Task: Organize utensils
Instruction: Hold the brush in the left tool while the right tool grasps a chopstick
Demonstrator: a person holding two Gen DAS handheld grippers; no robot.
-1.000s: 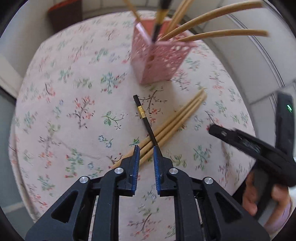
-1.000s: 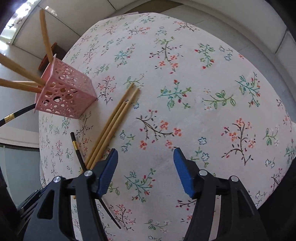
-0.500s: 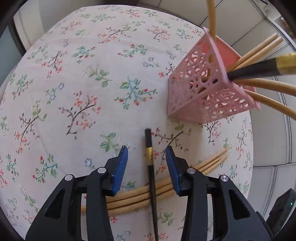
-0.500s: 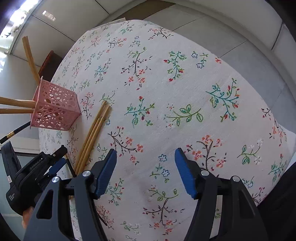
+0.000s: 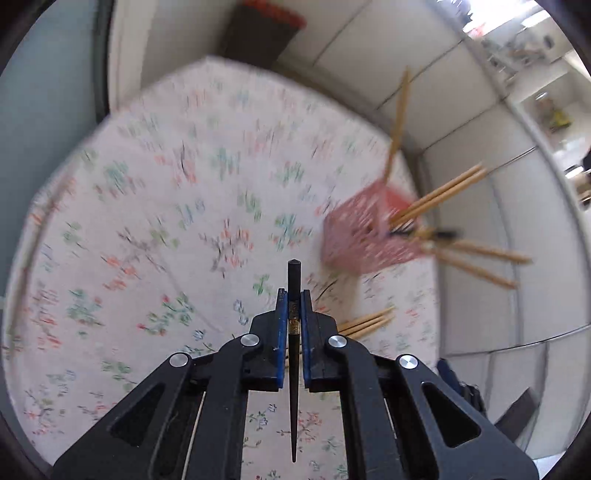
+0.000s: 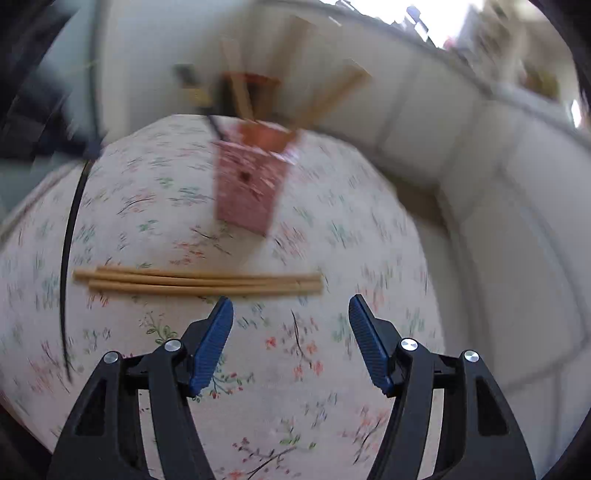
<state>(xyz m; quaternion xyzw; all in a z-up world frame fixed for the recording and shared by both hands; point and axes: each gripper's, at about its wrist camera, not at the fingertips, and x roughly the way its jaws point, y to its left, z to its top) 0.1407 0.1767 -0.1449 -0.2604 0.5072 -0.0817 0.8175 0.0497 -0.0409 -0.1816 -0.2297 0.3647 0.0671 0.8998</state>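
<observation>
My left gripper (image 5: 293, 295) is shut on a black chopstick (image 5: 294, 280) and holds it lifted above the floral tablecloth. The same chopstick (image 6: 72, 229) hangs at the left of the right wrist view. A pink lattice holder (image 5: 365, 236) with several wooden chopsticks and a black one stands to the right of it; it is also in the right wrist view (image 6: 251, 184). Three wooden chopsticks (image 6: 199, 282) lie side by side on the cloth just ahead of my open, empty right gripper (image 6: 291, 314). Their tips show in the left wrist view (image 5: 369, 321).
The round table (image 5: 147, 221) has a floral cloth and drops off on all sides. White tiled floor (image 5: 480, 314) surrounds it. A dark stool with a red top (image 5: 262, 29) stands beyond the far edge.
My left gripper has closed on the black chopstick and lifted it off the cloth. My right gripper has swung to face the wooden chopsticks and the holder. Both views are motion-blurred.
</observation>
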